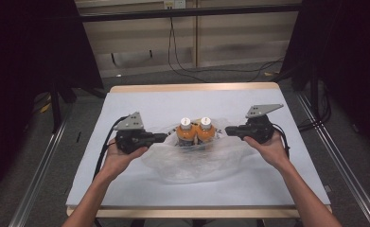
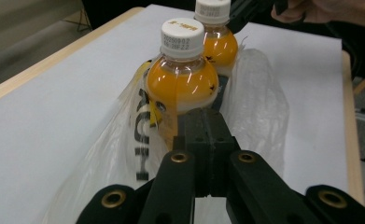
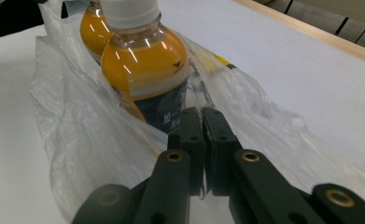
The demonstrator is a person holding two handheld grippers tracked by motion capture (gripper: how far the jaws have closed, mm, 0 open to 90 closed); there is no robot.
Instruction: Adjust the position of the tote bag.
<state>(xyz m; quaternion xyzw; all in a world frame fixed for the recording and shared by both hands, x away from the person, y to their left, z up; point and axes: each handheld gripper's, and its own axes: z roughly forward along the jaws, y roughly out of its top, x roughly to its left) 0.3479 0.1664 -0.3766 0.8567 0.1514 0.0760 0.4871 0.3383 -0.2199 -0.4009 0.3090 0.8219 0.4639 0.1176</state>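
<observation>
White table cover [image 1: 140,101] carries a clear plastic bag [image 1: 197,163] with two orange bottles [image 1: 195,133] upright inside; the left gripper [image 1: 166,137] and right gripper [image 1: 227,130] each pinch the bag's edge, jaws closed

A thin, clear plastic bag [image 1: 192,161], crinkled and faintly glossy, lies on a smooth, matt white tabletop [image 1: 140,101] edged in pale wood. Inside the bag stand 2 bottles [image 1: 195,132] of clear, shiny plastic with ridged white plastic caps. Left of the bag, the left claw [image 1: 166,137] is matt black plastic with brass-coloured rivets. Right of the bag, the right claw [image 1: 227,131] matches it and carries a flat grey metal plate [image 1: 263,110].
</observation>
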